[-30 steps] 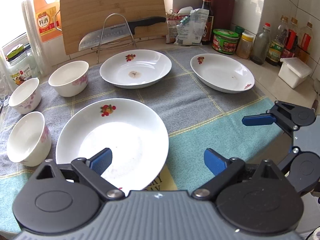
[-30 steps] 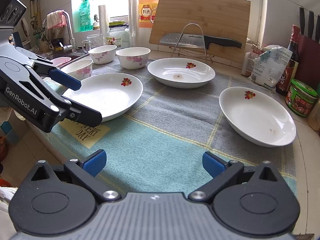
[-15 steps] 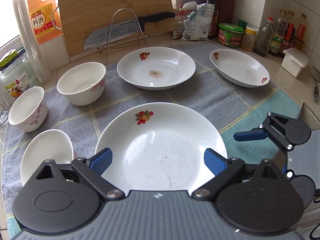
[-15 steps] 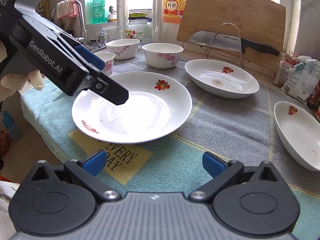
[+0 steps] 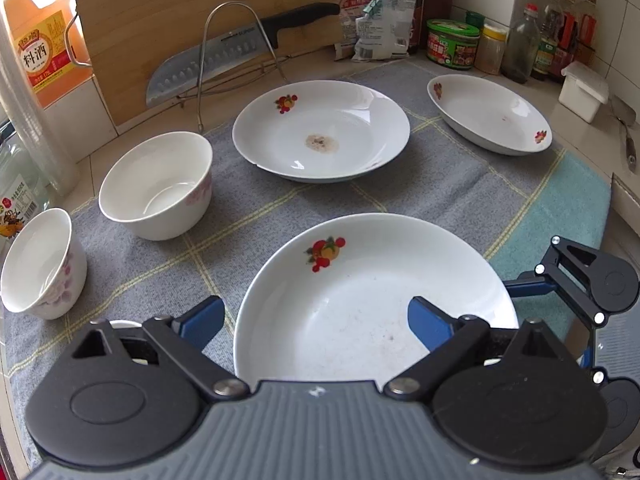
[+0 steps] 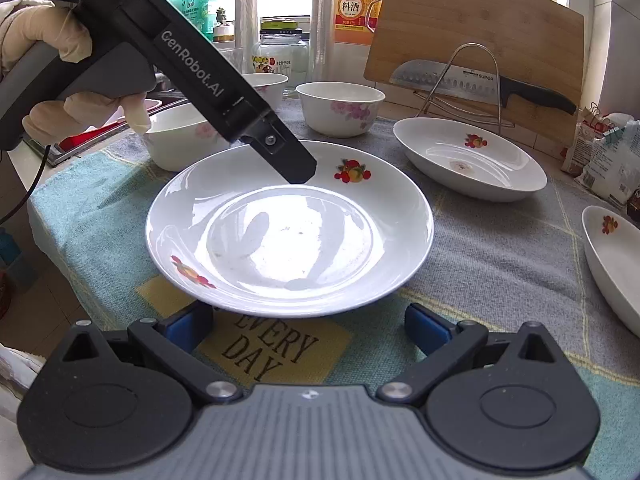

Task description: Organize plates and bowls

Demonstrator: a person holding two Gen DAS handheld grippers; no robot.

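Note:
A white plate with fruit prints (image 5: 372, 292) (image 6: 288, 232) lies on the checked cloth nearest me. My left gripper (image 5: 316, 320) is open, its fingers straddling the plate's near-left rim from above. My right gripper (image 6: 308, 326) is open, low at the plate's front edge, left finger under the rim. A second plate (image 5: 320, 130) (image 6: 468, 160) lies beyond, a third plate (image 5: 488, 114) (image 6: 612, 256) at the right. Three white bowls sit to the left: one (image 5: 156, 184) (image 6: 340, 108), another (image 5: 40, 264) (image 6: 264, 82), and one (image 6: 176, 140) behind the left gripper.
A knife on a wire rack (image 5: 236, 56) and a wooden cutting board (image 5: 192, 12) stand at the back. Bottles, jars and packets (image 5: 452, 42) line the back right. A cooking-wine jug (image 5: 40, 32) stands back left. The counter edge runs close in front.
Both grippers have closed in on the nearest plate: the left moved left and over its rim, the right came up to its front edge. Both stayed open.

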